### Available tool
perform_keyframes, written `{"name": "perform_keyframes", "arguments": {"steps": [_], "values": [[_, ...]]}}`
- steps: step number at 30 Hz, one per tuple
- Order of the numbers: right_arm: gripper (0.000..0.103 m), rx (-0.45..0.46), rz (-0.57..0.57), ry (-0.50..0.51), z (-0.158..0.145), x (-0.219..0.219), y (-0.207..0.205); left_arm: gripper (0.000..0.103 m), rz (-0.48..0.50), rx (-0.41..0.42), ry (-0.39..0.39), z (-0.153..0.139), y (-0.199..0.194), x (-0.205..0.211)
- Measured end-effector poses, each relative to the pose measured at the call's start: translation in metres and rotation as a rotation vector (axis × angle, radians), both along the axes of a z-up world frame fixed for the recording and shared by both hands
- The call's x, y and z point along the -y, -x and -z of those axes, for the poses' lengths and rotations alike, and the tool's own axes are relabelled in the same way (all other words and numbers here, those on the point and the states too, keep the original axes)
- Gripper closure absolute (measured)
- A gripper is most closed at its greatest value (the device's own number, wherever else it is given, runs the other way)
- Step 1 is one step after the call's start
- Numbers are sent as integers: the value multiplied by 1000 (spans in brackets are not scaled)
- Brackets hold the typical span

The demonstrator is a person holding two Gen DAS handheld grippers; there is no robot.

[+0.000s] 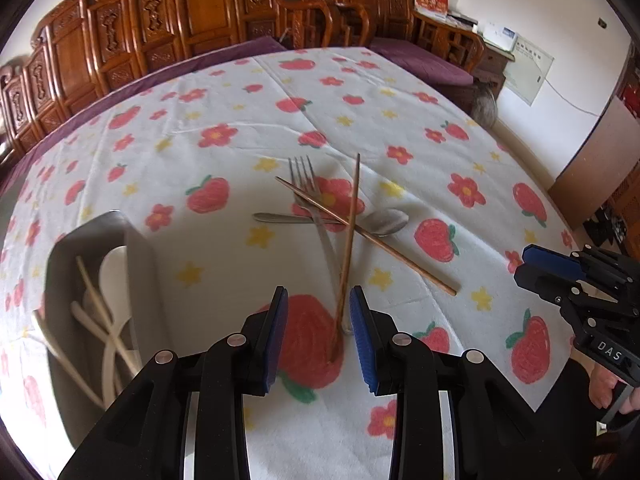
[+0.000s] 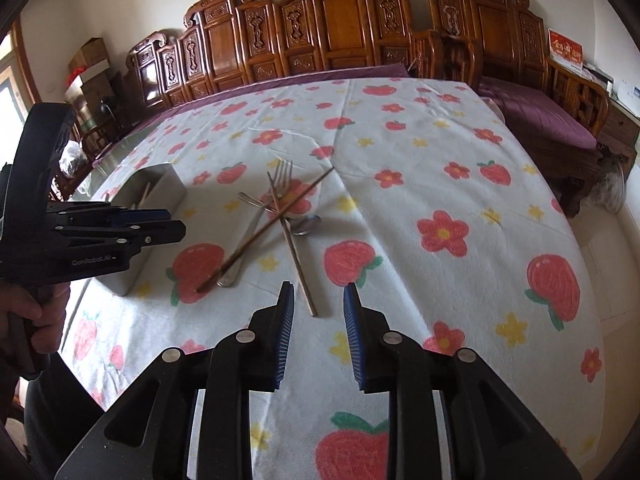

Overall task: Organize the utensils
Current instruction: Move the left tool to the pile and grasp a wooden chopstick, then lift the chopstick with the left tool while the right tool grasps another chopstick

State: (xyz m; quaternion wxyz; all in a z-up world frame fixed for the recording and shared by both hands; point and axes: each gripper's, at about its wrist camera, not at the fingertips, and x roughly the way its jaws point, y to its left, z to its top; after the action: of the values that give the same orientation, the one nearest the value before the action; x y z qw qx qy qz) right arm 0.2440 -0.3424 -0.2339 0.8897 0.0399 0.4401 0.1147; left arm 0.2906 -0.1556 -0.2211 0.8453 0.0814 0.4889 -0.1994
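A metal fork (image 1: 308, 184), a metal spoon (image 1: 384, 222) and two brown chopsticks (image 1: 349, 240) (image 1: 400, 250) lie crossed in a pile mid-table. My left gripper (image 1: 319, 296) is open just above the cloth. The near end of the upright-looking chopstick shows between its blue pads, untouched. My right gripper (image 2: 319, 290) is also open, and the near end of the other chopstick (image 2: 296, 256) lies just ahead of its gap. A grey container (image 1: 136, 264) to the left holds pale chopsticks and a white spoon (image 1: 112, 272). Each gripper shows in the other's view: the right (image 1: 528, 266), the left (image 2: 176, 222).
A white tablecloth (image 2: 460, 288) printed with strawberries and flowers covers the table. Carved wooden benches (image 2: 340, 40) with purple cushions line the far side. The table's right edge drops to the floor. A person's hand (image 2: 44, 312) grips the left handle.
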Motion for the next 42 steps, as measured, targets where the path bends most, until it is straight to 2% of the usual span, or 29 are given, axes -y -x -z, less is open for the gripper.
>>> {"name": "perform_keyframes", "arguments": {"steps": [5, 9, 13, 16, 19, 21, 26, 29, 35, 42], "values": [[75, -9, 9, -16, 5, 6, 0, 74, 24, -26, -11, 18, -9, 15], [75, -7, -1, -17, 5, 5, 0, 84, 30, -58, -38, 37, -16, 23], [75, -3, -15, -17, 4, 0, 1, 85, 26, -87, -53, 51, -17, 24], [75, 2, -29, -10, 3, -4, 2, 85, 29, -88, -37, 52, -16, 23], [75, -1, -36, 0, 5, -6, 2, 93, 35, -104, -14, 52, -16, 23], [75, -5, -36, 2, 6, -6, 2, 98, 32, -105, -15, 52, -15, 22], [75, -4, -37, 0, 7, -6, 3, 99, 25, -119, -15, 50, -9, 13], [75, -11, -39, -5, 10, -8, 2, 99, 6, -124, 19, 45, -2, 2], [75, -25, -41, -12, 17, -15, -9, 99, -16, -86, 70, 20, 20, -22], [75, -25, -62, 37, 20, -34, -40, 99, -29, -51, 93, -3, 37, -38]]}}
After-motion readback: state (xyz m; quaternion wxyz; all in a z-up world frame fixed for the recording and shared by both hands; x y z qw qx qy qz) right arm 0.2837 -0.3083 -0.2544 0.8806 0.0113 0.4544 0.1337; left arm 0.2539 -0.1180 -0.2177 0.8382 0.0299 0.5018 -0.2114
